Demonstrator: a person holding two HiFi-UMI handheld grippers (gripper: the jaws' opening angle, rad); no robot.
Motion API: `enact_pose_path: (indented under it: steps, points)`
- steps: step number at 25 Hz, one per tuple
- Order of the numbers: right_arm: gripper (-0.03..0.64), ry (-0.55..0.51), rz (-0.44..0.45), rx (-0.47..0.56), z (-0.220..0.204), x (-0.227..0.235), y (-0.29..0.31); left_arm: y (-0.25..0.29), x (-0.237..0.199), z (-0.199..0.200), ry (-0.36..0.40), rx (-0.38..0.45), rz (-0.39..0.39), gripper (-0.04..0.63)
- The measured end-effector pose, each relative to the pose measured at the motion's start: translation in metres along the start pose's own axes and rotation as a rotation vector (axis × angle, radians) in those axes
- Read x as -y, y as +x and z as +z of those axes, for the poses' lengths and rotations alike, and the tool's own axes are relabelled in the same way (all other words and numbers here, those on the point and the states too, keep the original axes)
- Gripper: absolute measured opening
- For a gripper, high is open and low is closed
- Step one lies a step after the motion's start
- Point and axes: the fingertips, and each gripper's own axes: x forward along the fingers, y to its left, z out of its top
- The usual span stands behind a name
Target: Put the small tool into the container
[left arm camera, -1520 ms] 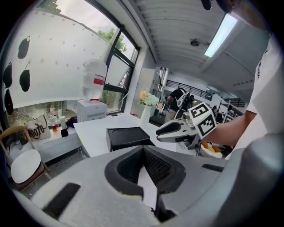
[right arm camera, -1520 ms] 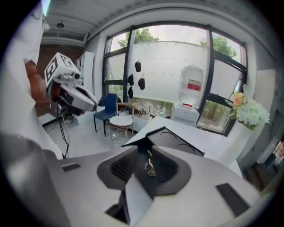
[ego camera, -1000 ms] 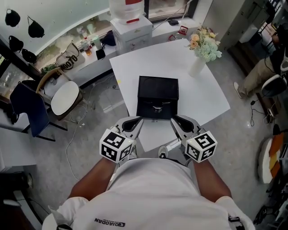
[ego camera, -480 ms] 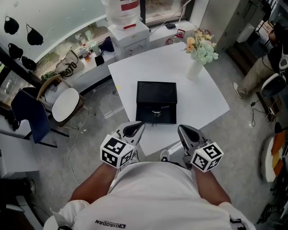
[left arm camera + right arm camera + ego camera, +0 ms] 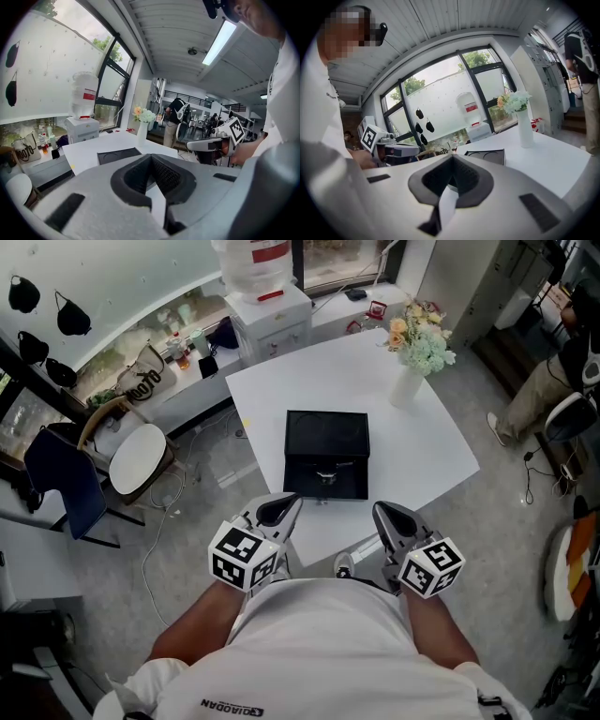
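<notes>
Approach stage: my left tongs sit shut, empty; right tongs just closed, empty. Next: reopen, reach toward box.

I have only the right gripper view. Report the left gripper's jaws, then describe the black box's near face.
Observer: The left gripper has its jaws together, with nothing between them.
Operator: Now the box.
Observer: In the head view the black box looks closed, with a metal clasp on the face toward us.
Operator: Find me the tool.
Observer: None shows. The head view has only the box and a vase of flowers on the white table.
</notes>
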Motion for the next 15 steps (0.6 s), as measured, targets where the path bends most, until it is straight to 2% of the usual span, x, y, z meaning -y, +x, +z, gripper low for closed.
enact_pose_path:
  steps: [15]
  points:
    - [0.005,-0.028,0.016,-0.021,-0.0032,-0.0027,0.0068,-0.0044,-0.0037,-0.0025,-0.007,0.005,0.02,0.008]
